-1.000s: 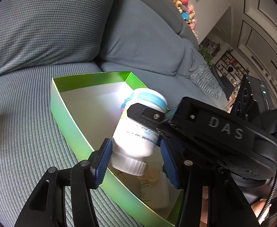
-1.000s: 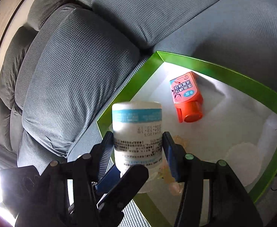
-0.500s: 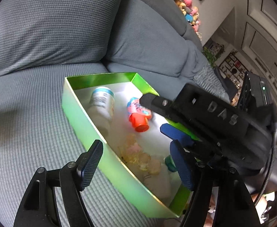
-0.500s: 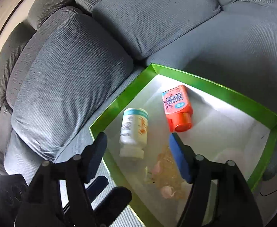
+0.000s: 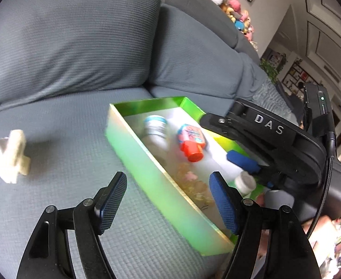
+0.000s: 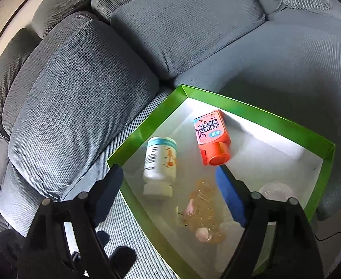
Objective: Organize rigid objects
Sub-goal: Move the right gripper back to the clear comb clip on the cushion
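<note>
Grey sofa cushions fill the background, and on the seat sits a green box (image 6: 258,114) with a pale floor. A second ago both claws held the white bottle (image 6: 160,166) between them above the box; now it lies on its side inside, cap toward the near wall, next to the orange bottle (image 6: 213,137). The left claw (image 5: 168,205) has just been opening and stands spread with nothing between its pads, hanging over the near wall of the box. The right claw (image 6: 170,194) has also just been opening; its pads straddle the white bottle's cap end without touching it, so nothing is gripped. That drop looks complete, one more rigid item stowed.

Also in the box are a crumpled clear wrapper with pink bits (image 6: 203,211) and a round translucent lid (image 6: 276,190). Outside, a white toy-like piece (image 5: 7,159) lies on the seat well apart from the box, probably the next pick for the left claw. Nothing blocks that path; only the box wall beneath the left claw needs clearing.
</note>
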### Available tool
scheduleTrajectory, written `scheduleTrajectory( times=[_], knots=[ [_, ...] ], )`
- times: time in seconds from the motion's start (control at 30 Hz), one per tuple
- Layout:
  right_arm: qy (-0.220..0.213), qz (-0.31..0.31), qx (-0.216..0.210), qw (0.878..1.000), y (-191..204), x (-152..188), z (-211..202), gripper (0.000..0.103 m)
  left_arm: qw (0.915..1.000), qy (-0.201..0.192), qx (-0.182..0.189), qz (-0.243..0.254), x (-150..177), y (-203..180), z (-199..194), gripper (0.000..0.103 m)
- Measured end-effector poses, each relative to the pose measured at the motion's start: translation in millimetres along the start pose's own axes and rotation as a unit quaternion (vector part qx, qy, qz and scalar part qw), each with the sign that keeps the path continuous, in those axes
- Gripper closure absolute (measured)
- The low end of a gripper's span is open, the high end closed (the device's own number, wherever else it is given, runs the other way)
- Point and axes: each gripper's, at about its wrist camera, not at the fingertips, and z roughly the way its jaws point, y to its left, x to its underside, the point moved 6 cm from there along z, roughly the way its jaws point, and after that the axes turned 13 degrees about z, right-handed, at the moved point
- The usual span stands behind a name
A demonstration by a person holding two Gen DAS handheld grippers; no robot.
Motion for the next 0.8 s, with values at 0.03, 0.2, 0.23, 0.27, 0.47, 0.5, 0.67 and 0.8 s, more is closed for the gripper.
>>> scheduleTrajectory(
  times=[0.03, 0.2, 0.23, 0.27, 0.47, 0.5, 0.67, 0.8],
  knots=[
    [-0.002, -0.001, 0.001, 1.000, 1, 0, -1, 0.021, 1.0000, -0.002, -0.008, -0.003, 1, 5, -4, 0.029],
    [-0.003, -0.013, -0.003, 1.000, 10, 6, -2, 0.021, 0.9979, -0.006, -0.051, -0.040, 11, 43, -29, 0.028],
    [-0.003, -0.016, -0.001, 1.000, 11, 7, -2, 0.021, 0.9969, -0.005, -0.065, -0.045, 15, 50, -33, 0.028],
    [-0.003, -0.020, 0.000, 1.000, 14, 10, -2, 0.021, 0.9957, -0.003, -0.078, -0.050, 19, 58, -37, 0.028],
    [0.000, -0.058, 0.014, 0.998, 29, 27, 1, 0.020, 0.9872, 0.004, -0.138, -0.080, 47, 99, -62, 0.028],
    [-0.002, -0.066, 0.018, 0.998, 32, 31, 1, 0.020, 0.9850, 0.006, -0.149, -0.086, 52, 106, -66, 0.028],
    [0.006, -0.109, 0.027, 0.994, 48, 51, 7, 0.020, 0.9675, 0.003, -0.202, -0.152, 69, 150, -92, 0.028],
    [0.037, -0.160, 0.004, 0.986, 72, 78, 16, 0.020, 0.9484, 0.006, -0.262, -0.178, 80, 175, -110, 0.028]
  ],
)
